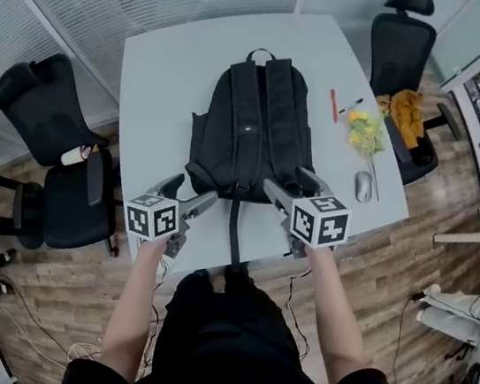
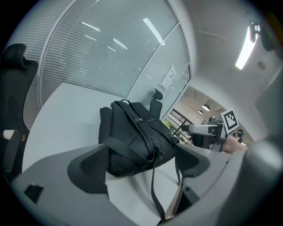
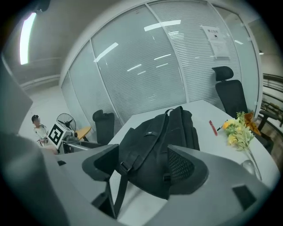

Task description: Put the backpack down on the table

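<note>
My backpack (image 1: pixel 249 130) lies flat in the middle of the counter (image 1: pixel 169 69), with its back side up, so I think the job is about done. Its little top loop (image 1: pixel 261 54) points to the far side of the counter. One long thin strap (image 1: pixel 234 231) hangs over the near edge of the counter. My left tool (image 1: pixel 203 199) is wide and has nothing in it. My right tool (image 1: pixel 293 186) is wide too, and its pads do not press on anything. Both sit over the near edge of the counter, one by each bottom corner of the bag. The bag is made of black cloth, so I think it is soft and floppy. It should sag and fold if I lift it by one spot. It looks a bit puffy but not stuffed, so I guess it is not very heavy. It will not break if it bumps down. If I had to pick it up again, I would pinch the top loop or the two fat shoulder straps (image 1: pixel 276 103), because cloth bunches well there. I would watch the hanging strap, which could catch on the counter edge.
</note>
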A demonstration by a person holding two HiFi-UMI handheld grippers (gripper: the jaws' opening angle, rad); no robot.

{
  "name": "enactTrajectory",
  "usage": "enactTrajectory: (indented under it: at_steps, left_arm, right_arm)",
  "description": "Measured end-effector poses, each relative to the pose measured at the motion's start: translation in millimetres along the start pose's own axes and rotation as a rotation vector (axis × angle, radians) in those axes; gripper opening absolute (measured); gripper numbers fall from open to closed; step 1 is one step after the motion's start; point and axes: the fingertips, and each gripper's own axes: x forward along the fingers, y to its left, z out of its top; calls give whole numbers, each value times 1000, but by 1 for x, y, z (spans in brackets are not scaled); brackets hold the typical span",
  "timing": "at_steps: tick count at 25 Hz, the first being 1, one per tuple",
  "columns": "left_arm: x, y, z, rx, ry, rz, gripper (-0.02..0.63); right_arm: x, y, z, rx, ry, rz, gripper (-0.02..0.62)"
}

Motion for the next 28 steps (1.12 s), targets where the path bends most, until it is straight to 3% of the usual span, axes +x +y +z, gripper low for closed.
enactTrajectory:
  at_steps: [5, 14, 22, 28]
  left_arm:
    - [-30, -28, 1, 58, -37, -55, 456]
    - [-104, -74, -5, 153, -123, -156, 360]
    - [-183, -123, 9, 103, -248, -324, 253]
    - [-215, -139, 0, 160, -266, -332, 179]
  right_arm:
    - [-12, 48, -9, -15, -27, 10, 333]
    - [-58, 140, -28, -38, -101, -14, 264]
    - [-101, 204, -43, -53, -181, -40, 191]
    - [-129, 231, -48, -83, -232, -70, 144]
